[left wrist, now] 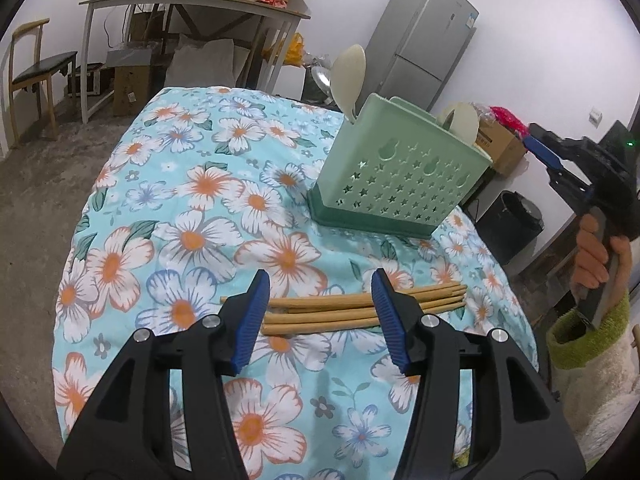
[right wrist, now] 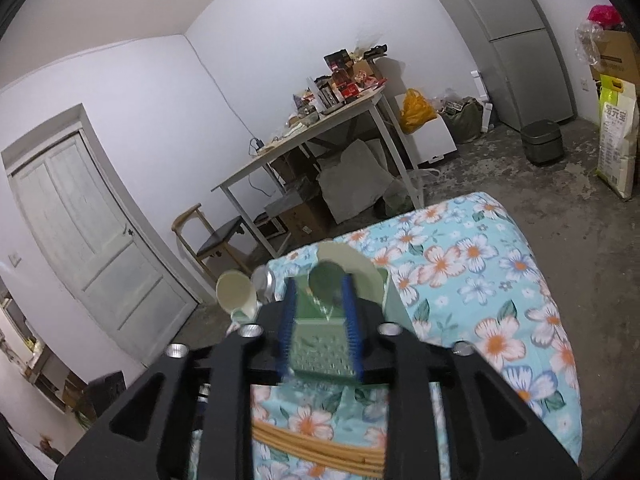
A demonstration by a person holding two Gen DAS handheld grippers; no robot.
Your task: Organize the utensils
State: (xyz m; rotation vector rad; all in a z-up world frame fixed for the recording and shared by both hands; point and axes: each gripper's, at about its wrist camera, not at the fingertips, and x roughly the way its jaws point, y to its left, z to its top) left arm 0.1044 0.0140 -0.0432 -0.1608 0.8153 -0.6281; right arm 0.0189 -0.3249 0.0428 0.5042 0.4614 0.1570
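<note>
Left gripper (left wrist: pixel 320 312) hangs low at six o'clock, jaws spread wide and gripping nothing, the bundle of wooden chopsticks (left wrist: pixel 352 308) lying crosswise on the floral cloth (left wrist: pixel 192 184) between its blue pads (left wrist: pixel 252 322). Up at one o'clock stands the green utensil holder (left wrist: pixel 404 172), pale spoons (left wrist: pixel 350 76) poking out. Far over at three o'clock, the right gripper (right wrist: pixel 320 320), jaws parted, nothing pinched, hovers above the holder.

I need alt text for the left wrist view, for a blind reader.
The open left gripper hovers over wooden chopsticks lying on a floral tablecloth. Behind stands a green utensil holder with pale spoons inside.
</note>
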